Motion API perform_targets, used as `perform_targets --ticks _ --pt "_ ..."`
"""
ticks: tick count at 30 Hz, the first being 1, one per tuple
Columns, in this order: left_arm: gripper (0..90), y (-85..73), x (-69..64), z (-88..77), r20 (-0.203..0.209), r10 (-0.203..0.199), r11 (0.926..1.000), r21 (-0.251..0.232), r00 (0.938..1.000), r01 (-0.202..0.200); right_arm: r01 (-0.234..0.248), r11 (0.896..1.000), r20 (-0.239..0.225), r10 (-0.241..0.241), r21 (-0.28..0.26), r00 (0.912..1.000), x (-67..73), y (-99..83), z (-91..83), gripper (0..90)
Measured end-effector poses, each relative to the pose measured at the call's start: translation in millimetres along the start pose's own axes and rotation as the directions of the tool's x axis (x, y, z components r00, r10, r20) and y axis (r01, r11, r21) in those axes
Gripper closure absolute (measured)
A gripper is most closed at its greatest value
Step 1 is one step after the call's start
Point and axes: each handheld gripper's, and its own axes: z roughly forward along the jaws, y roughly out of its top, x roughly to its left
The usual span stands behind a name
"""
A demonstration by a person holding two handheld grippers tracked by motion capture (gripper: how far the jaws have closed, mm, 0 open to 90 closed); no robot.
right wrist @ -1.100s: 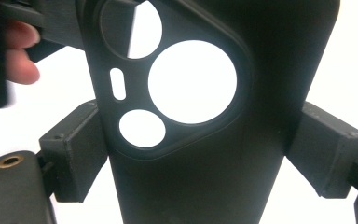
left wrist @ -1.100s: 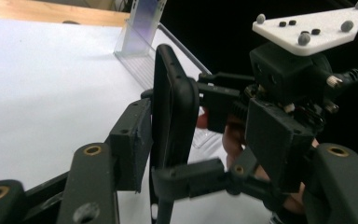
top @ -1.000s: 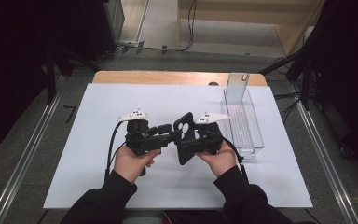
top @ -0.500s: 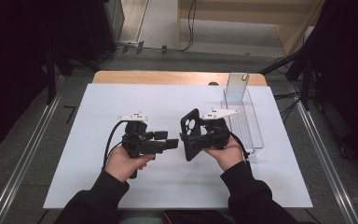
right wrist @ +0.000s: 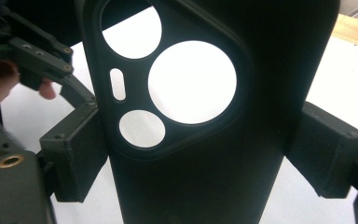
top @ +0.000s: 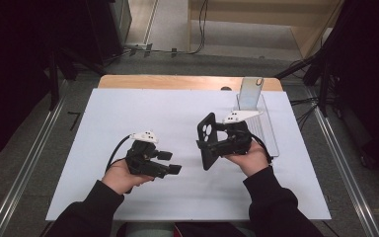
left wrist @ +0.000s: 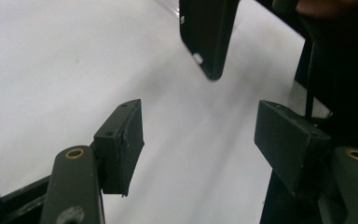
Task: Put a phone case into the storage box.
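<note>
White table (top: 128, 118) first: clear tray (top: 269, 133) sits far right, nothing in it that I can make out. My right gripper (top: 216, 143) clamps the black phone case (top: 206, 140) by its long edges, held upright above the table near the tray. My left gripper (top: 170, 165) has just been opening, jaws apart, nothing between them. Handover looks done; placing the case is left.
</note>
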Motion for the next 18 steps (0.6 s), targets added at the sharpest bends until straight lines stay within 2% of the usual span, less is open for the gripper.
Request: perform_targets --ticks 3,10,15,18 --pt "32.9 -5.8 1.3 -1.7 -0.018 0.029 0.9994 0.018 0.9994 -0.029 0.017 1.0 -0.004 -0.017 0.008 0.9998 1.5 0.8 -3.5 11.5" --pt "32.9 -15.7 5.5 -5.3 -0.011 0.017 0.9998 0.012 0.9998 -0.017 0.027 0.999 -0.047 -0.026 0.026 0.9986 3.4 3.7 -11.3 11.5" --pt "32.9 -24.8 8.7 -7.4 -0.022 0.012 0.9997 0.023 0.9997 -0.011 0.068 0.997 -0.053 -0.067 0.026 0.9963 3.7 6.0 -19.9 11.5" --pt "32.9 -29.8 9.7 -10.1 -0.028 0.013 0.9997 0.023 0.9995 -0.012 0.064 0.998 -0.06 -0.062 0.024 0.9962 1.6 7.5 -25.8 11.5"
